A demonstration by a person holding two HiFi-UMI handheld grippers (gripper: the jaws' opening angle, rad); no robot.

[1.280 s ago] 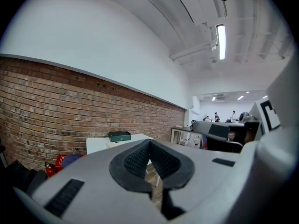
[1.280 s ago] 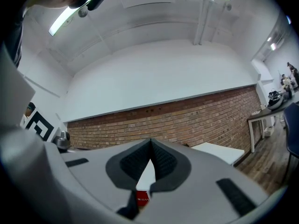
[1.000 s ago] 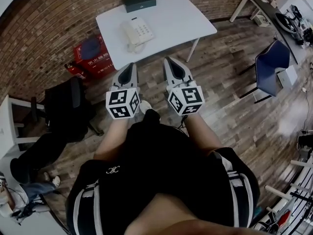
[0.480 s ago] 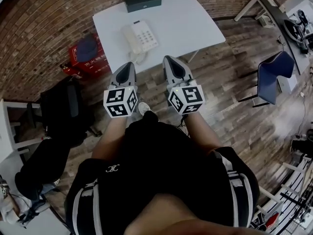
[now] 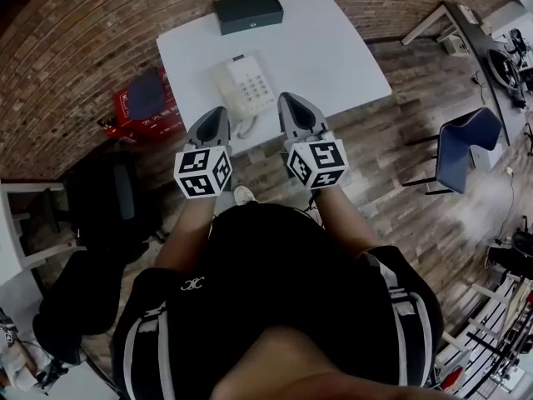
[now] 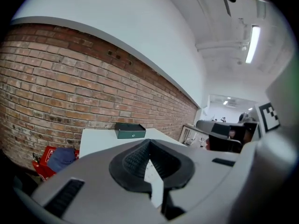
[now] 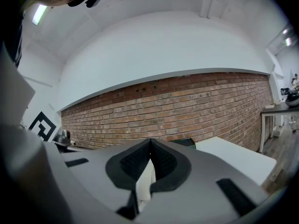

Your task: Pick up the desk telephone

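Pressing pad against pad, the jaws of the left gripper [image 6: 148,143] were clenched with nothing between them, and those of the right gripper [image 7: 150,142] were clenched and empty too. Both grippers were held side by side in front of the person, their marker cubes toward the body and their tips toward the near edge of a white table [image 5: 333,48]. The desk telephone [image 5: 247,90] lay on that table near its front edge, just ahead of the two tips and between them, with its handset in the cradle on the left side and its keypad on the right; neither gripper touched it. A dark green box [image 5: 247,12] sat at the far edge of the table, close to the brick wall [image 5: 75,48]. A red carton [image 5: 125,115] with a blue cap [image 5: 147,97] on it stood on the wooden floor [image 5: 391,182] left of the table, and a blue chair [image 5: 462,144] stood well off to the right.
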